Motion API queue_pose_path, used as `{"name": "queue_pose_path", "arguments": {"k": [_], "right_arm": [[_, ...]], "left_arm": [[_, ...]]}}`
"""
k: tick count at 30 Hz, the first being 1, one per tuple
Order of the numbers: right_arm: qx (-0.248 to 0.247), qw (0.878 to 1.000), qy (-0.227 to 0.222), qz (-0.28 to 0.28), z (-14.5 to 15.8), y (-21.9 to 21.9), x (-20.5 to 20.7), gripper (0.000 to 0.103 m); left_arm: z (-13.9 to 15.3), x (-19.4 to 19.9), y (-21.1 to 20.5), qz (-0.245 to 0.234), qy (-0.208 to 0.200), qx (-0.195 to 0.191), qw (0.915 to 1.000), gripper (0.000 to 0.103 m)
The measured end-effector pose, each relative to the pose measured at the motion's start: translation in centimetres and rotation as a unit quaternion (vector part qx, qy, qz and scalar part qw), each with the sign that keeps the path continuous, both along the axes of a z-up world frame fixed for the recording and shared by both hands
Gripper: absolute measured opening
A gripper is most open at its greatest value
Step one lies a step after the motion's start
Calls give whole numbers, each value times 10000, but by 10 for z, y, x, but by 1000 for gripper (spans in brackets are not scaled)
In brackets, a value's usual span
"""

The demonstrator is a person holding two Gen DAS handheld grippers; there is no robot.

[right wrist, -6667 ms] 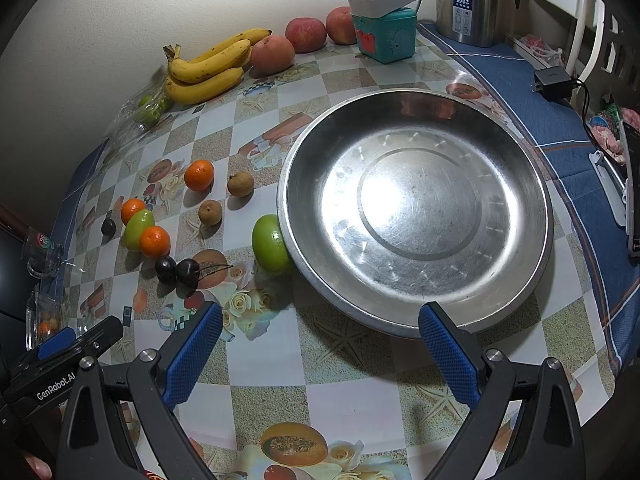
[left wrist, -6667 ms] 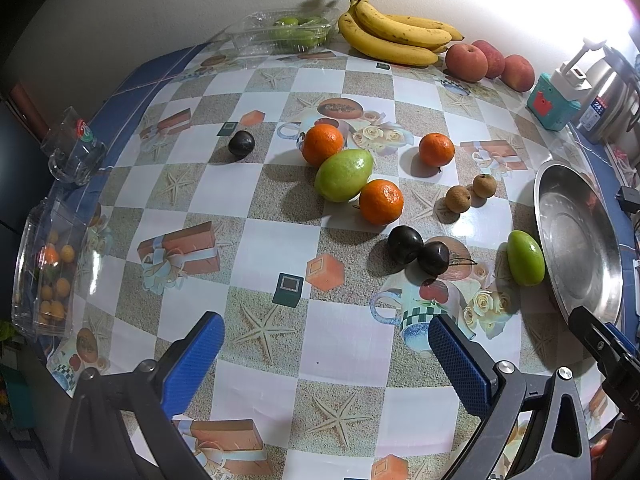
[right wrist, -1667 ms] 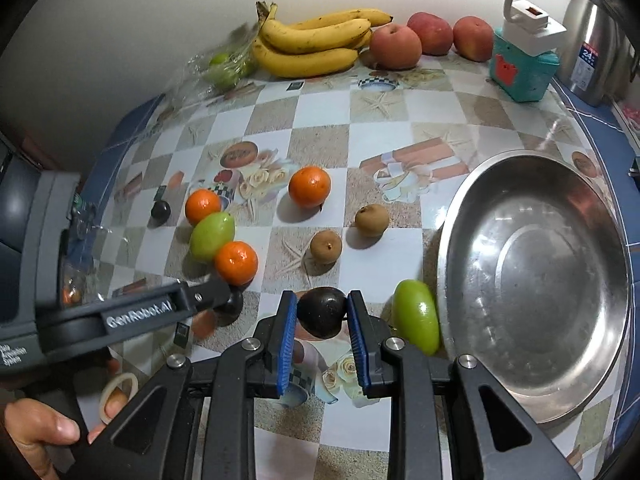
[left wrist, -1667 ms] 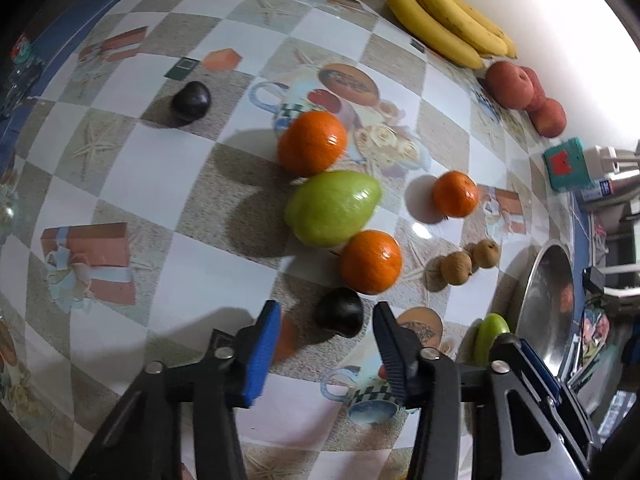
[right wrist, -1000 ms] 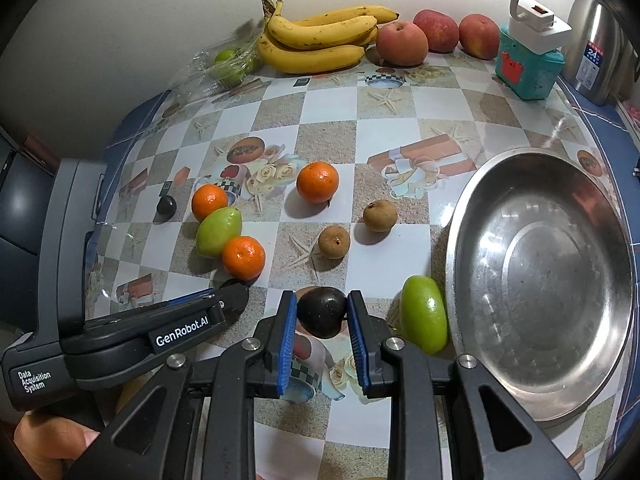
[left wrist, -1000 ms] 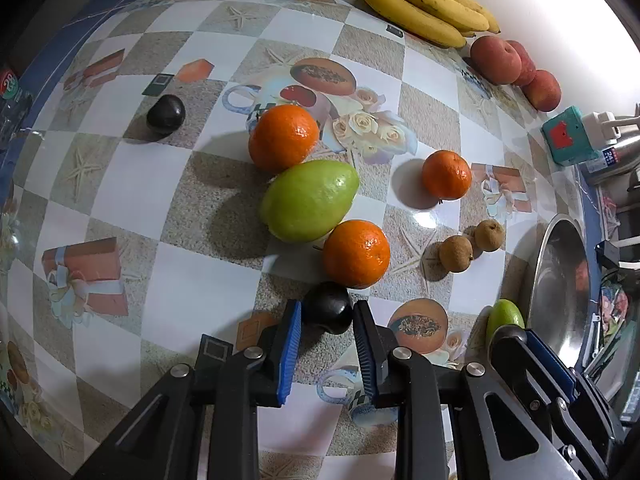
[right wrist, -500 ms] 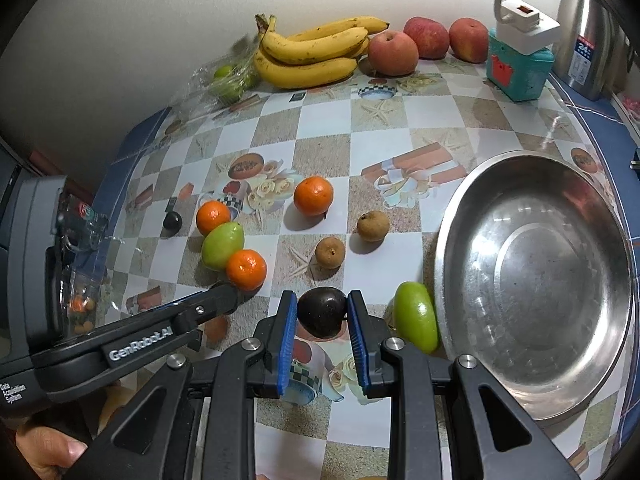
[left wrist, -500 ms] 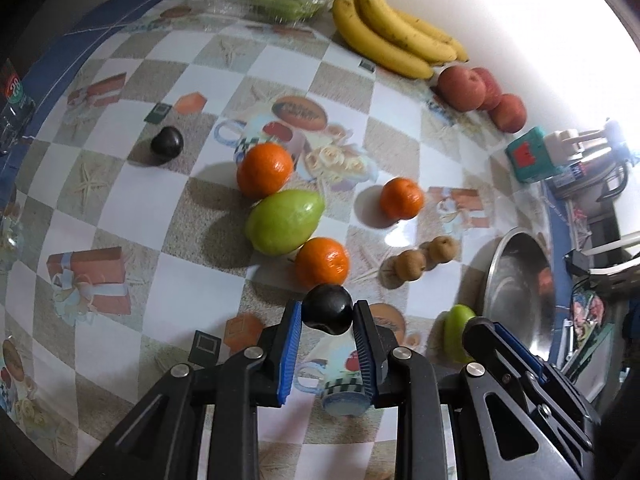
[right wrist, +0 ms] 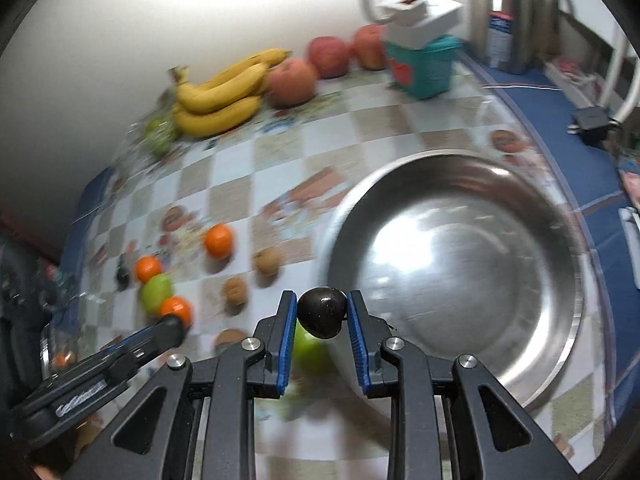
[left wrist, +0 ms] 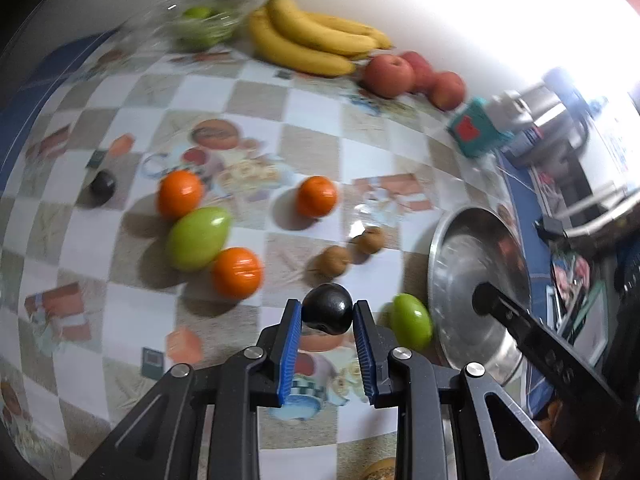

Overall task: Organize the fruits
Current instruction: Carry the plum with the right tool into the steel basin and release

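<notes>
Nearest the cameras, each tool was clamped on a dark fruit of its own: the left tool had its blue pads pressed against a dark round fruit, and the right tool pinched a second dark fruit, both lifted clear of the bench as far as could be judged. The steel bowl served as the landmark: it looked empty, so the sorting seemed barely begun, assuming the bowl was where the fruit belonged. The right tool's fruit hung just at the bowl's near-left rim, while the left tool's fruit was a little further left of the bowl. Just beside the bowl's left edge lay a small green fruit. Left of the bowl and further out sat two brown fruits close together, then an orange beyond them. Well to the left of the bowl, a large green fruit lay touching or nearly touching two oranges, with one more dark fruit further left still. Farthest from the bowl, along the wall, were the bananas and the apples. All of these remained on the bench, so nearly everything was left to do.
</notes>
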State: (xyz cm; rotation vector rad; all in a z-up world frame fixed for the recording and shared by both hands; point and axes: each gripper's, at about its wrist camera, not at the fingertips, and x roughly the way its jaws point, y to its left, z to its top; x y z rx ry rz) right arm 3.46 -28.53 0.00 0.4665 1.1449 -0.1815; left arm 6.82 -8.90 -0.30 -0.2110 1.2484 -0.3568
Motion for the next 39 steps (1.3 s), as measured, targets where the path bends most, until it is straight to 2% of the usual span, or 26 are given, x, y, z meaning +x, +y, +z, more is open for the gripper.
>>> {"name": "queue_pose_path", "arguments": {"k": [5,11,15,20,23,28,37,39], "right_arm": [[-60,9987,132,-497,-9,-33,-9,27],[-27,9942,173,-1066,-16,-69,-24,27],[-9,9897,201,-1420,-20,-91,-34,27],[-35,9872,234,-1579,-25,-103,-39,27],[-27,9866,280,-1609,-30,-107,-42,27],[52,9851,378,-1680,-40,-113,-44,27],[135,9840,564,-1682,-53,-115,-45,27],[121,9842,572,-1672,-54,-114,-44,27]], "left_arm": [[5,-6,-32,-471,-179,-36,9987,28],[17,-19,-80,-1071,-683,0,9919,28],[15,-24,-107,-1336,-852,27,9874,28],[5,-29,-140,-1632,-1030,195,9810,28],[-6,-29,-151,-1734,-1029,367,9788,28],[-21,-25,-155,-1710,-893,513,9799,28],[-14,-23,-147,-1545,-912,542,9823,30],[-13,-20,-144,-1449,-871,568,9840,35]]}}
